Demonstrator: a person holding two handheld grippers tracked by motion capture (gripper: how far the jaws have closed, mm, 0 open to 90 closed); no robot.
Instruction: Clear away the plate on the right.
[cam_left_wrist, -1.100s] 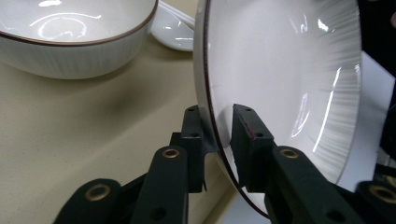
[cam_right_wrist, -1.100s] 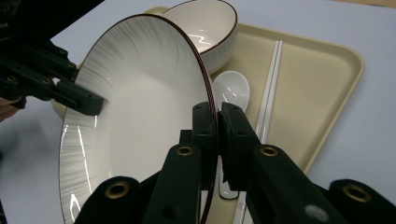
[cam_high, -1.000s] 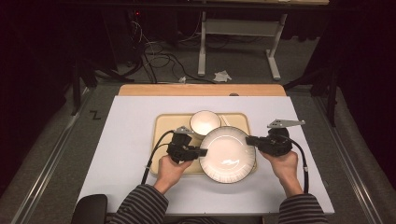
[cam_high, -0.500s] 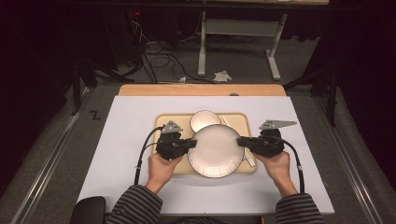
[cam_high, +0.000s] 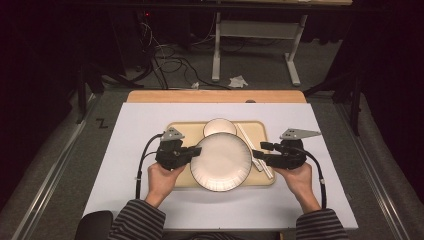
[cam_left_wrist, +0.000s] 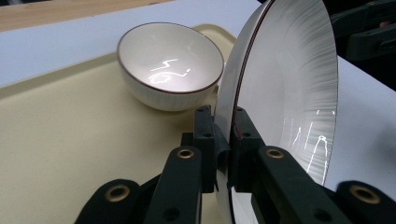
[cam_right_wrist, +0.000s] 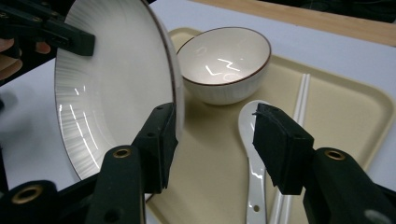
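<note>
A white ribbed plate (cam_high: 221, 161) with a dark rim hangs tilted over the beige tray (cam_high: 185, 130). My left gripper (cam_high: 196, 151) is shut on the plate's left rim; in the left gripper view its pads (cam_left_wrist: 236, 135) pinch the edge of the plate (cam_left_wrist: 285, 79). At the plate's right rim my right gripper (cam_high: 256, 154) has just been opening its jaws. In the right gripper view that gripper (cam_right_wrist: 215, 126) stands open, with the rim of the plate (cam_right_wrist: 112, 84) by its left jaw and the other pad apart from it.
A white bowl (cam_high: 220, 127) sits at the tray's far edge, behind the plate. A white spoon (cam_right_wrist: 254, 140) and white chopsticks (cam_high: 248, 137) lie on the tray's right part. The tray rests on a white mat (cam_high: 140, 120) with a wooden strip beyond it.
The plate has moved left and a little up with both hands. The right gripper's jaws have come apart off the plate's rim; the left gripper stays clamped on it.
</note>
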